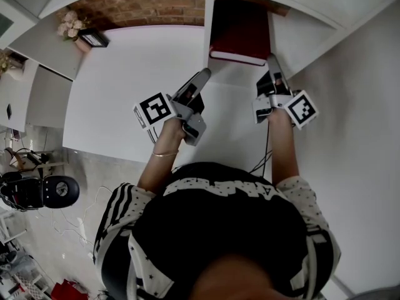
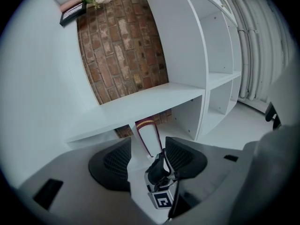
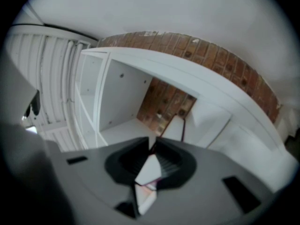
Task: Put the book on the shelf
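Observation:
A dark red book (image 1: 240,30) with white page edges leans inside a compartment of the white shelf (image 1: 300,27), just right of the divider (image 1: 209,17). My right gripper (image 1: 274,64) is at the book's near right corner. In the right gripper view its jaws (image 3: 152,153) are nearly shut on a thin white, red-edged corner of the book (image 3: 176,128). My left gripper (image 1: 201,79) hovers open to the left of the book, touching nothing. Between its spread pads (image 2: 147,158) the book (image 2: 147,134) and the right gripper (image 2: 159,170) show ahead.
A black picture frame (image 1: 94,38) and pale flowers (image 1: 70,22) sit at the far left of the white top, against the brick wall (image 1: 147,2). More shelf compartments (image 2: 220,102) stand to the right. A black chair base (image 1: 47,191) and cables lie on the floor at left.

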{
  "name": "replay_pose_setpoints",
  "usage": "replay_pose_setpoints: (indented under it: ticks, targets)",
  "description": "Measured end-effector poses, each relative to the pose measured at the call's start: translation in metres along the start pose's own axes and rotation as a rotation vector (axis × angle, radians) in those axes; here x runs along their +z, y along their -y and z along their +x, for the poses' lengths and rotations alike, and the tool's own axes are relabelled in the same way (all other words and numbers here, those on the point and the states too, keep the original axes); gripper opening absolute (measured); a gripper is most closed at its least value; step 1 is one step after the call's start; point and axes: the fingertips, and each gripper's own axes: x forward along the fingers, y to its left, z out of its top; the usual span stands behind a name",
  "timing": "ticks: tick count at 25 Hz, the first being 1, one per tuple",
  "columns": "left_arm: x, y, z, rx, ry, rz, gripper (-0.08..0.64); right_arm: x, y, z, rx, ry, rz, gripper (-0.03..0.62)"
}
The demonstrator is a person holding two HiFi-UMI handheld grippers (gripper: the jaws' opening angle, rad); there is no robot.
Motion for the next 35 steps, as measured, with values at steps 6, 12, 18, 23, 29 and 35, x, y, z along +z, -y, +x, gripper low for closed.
replay_pose_setpoints:
  ticks: [6,12,18,23,29,35]
  targets:
    - [0.0,0.0,0.002,0.0,-0.001,0.0,0.249,0.004,0.005,0.003,-0.008,0.0,-0.017,0.061]
    - [0.001,0.0,0.0,0.002,0.006,-0.001,0.249,0.006,0.007,0.003,-0.029,0.003,-0.006,0.061]
    - [0.0,-0.001,0.0,0.001,0.002,-0.007,0.249,0.006,0.007,0.006,-0.033,0.011,0.004,0.061]
    - [0.003,-0.002,0.001,0.007,0.002,-0.001,0.249,0.006,0.008,0.008,-0.035,0.012,0.011,0.061]
    - [0.003,-0.001,0.003,-0.002,0.001,-0.003,0.249,0.008,0.012,0.009,-0.041,0.011,-0.017,0.061]
    - [0.006,-0.002,0.001,0.01,0.005,0.003,0.249,0.015,0.014,0.003,-0.074,0.042,-0.009,0.061]
